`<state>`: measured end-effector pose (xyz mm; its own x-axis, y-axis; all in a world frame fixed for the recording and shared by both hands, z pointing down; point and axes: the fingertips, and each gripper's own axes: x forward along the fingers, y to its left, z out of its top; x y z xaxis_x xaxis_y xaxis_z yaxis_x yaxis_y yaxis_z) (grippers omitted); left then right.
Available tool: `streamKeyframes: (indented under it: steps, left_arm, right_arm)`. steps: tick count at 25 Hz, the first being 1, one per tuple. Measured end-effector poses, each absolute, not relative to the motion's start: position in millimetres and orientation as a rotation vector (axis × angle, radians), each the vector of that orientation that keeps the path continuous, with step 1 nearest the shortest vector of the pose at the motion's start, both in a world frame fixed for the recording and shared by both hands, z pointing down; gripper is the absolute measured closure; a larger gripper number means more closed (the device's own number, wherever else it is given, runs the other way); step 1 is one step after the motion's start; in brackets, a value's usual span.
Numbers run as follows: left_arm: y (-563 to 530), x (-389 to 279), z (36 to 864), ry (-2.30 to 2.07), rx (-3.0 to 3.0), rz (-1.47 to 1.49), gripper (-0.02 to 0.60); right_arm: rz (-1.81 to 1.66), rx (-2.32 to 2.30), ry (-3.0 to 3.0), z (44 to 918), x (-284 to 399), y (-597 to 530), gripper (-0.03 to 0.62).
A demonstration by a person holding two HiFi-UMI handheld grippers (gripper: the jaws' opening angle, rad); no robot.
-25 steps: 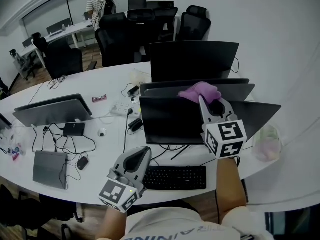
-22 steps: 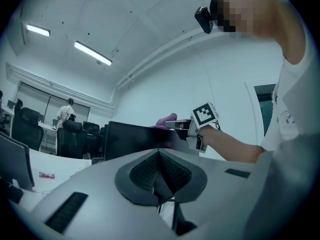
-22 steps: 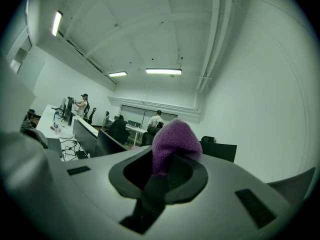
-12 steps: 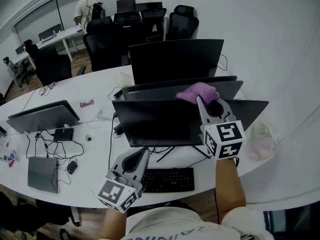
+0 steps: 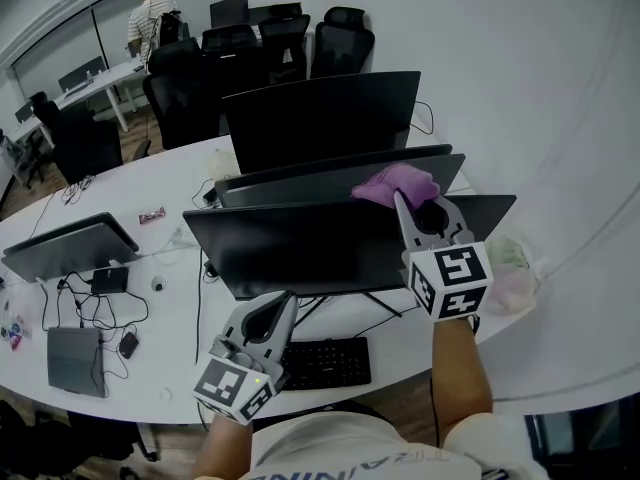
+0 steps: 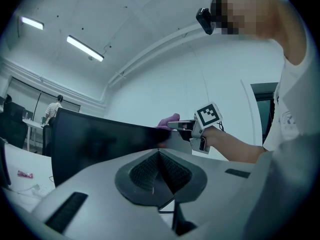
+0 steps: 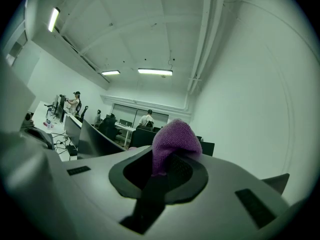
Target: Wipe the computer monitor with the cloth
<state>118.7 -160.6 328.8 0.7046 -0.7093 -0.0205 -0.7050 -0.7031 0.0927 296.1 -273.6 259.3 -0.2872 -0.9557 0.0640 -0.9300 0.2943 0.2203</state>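
Observation:
The nearest dark monitor (image 5: 300, 248) stands on the white desk, above a black keyboard (image 5: 320, 361). My right gripper (image 5: 402, 203) is shut on a purple cloth (image 5: 396, 182) and holds it at the monitor's top edge, near its right end. In the right gripper view the cloth (image 7: 173, 138) bulges up from between the jaws. My left gripper (image 5: 284, 300) hangs low in front of the monitor's lower edge, left of the right one, shut and holding nothing. The left gripper view shows the monitor (image 6: 100, 139) with the cloth (image 6: 169, 120) beyond it.
Two more monitors (image 5: 330, 168) (image 5: 320, 118) stand behind the nearest one. A tilted screen (image 5: 65, 243), cables and small devices lie on the desk at left. A clear plastic bag (image 5: 512, 268) sits at the right edge. Office chairs (image 5: 340, 43) and a standing person (image 5: 148, 8) are far back.
In the head view the desk and monitors have slid to the left. Both grippers keep about the same place in the picture, and the cloth stays in the right one.

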Motion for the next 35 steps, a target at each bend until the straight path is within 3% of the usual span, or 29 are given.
streamKeyframes:
  steps: [35]
  left_arm:
    - [-165.1, 238.4, 343.4, -0.814, 2.931, -0.025, 0.577]
  right_arm:
    - [-0.229, 2.072, -2.108, 259.1, 465.5, -257.5, 0.539]
